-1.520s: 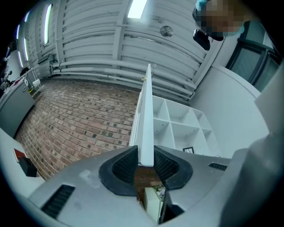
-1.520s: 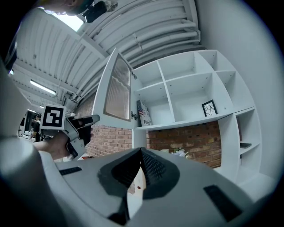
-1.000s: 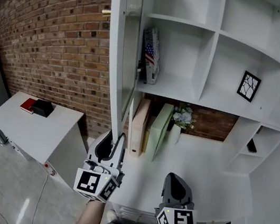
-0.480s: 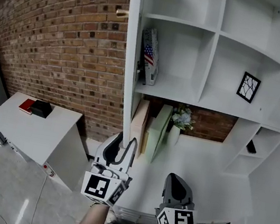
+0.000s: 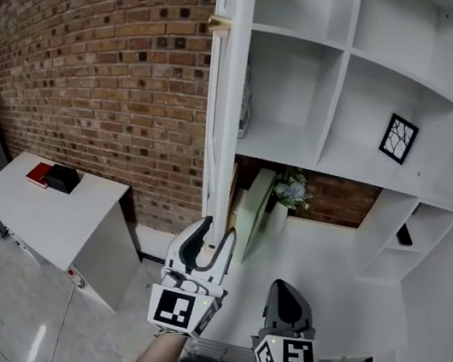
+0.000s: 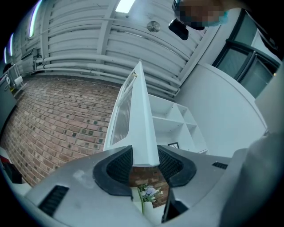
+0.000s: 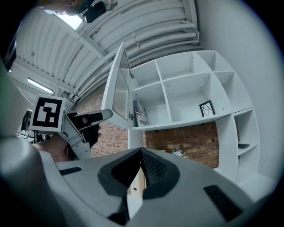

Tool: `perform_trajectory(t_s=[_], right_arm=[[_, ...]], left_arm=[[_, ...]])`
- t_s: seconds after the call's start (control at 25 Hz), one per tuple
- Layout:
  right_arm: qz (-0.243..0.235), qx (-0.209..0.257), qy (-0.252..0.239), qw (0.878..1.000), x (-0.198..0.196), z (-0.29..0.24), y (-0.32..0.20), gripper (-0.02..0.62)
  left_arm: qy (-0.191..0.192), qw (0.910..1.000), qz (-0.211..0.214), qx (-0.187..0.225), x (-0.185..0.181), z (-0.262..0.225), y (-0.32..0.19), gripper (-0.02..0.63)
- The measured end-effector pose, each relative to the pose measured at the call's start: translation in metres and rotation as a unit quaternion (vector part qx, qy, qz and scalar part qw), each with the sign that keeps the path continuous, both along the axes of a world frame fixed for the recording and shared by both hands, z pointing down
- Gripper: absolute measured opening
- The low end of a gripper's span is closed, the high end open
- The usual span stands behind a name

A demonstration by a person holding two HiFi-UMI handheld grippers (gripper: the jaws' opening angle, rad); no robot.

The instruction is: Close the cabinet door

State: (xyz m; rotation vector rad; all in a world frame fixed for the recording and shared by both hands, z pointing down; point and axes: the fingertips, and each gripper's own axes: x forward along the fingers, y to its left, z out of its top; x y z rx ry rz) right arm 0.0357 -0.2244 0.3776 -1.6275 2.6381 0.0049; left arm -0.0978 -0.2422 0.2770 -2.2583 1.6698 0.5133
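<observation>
The white cabinet door [image 5: 215, 130] stands nearly edge-on in the head view, with a brass knob [image 5: 217, 22] near its top. My left gripper [image 5: 215, 233] straddles the door's bottom corner. In the left gripper view the door [image 6: 141, 119] rises from between the jaws of the left gripper [image 6: 145, 162], and both pads press its faces. My right gripper [image 5: 285, 289] hangs lower right over the white counter, shut and empty; its pads meet in the right gripper view [image 7: 141, 153]. That view also shows the door [image 7: 117, 84] partly open beside the shelves.
The white shelf unit [image 5: 347, 58] holds a framed picture [image 5: 398, 138] and a flag-printed box [image 5: 246, 101] half hidden by the door. Flowers [image 5: 292, 192] and a green folder [image 5: 252, 211] stand on the counter. A low white cabinet [image 5: 72, 218] sits by the brick wall [image 5: 99, 67] at left.
The door has swung right towards the shelves, and my left gripper has moved right with it. The flag box is now mostly covered. My right gripper has stayed put.
</observation>
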Motion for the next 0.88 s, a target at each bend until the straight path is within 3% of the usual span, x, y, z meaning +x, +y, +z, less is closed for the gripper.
perform_trajectory(t_s=[0.44, 0.76, 0.88], right_arm=[[0.016, -0.004, -0.001, 1.000, 0.014, 0.002, -0.001, 0.002], [0.039, -0.002, 0.003, 0.999, 0.035, 0.001, 0.000, 0.002], [0.055, -0.002, 0.002, 0.998, 0.051, 0.003, -0.001, 0.002]], left_arm=[[-0.022, 0.9988, 0.043, 0.003, 0.029, 0.000, -0.009, 0.183], [-0.057, 0.9976, 0.037, 0.010, 0.049, 0.000, -0.021, 0.195], [-0.051, 0.9978, 0.041, 0.008, 0.056, -0.001, -0.026, 0.199]])
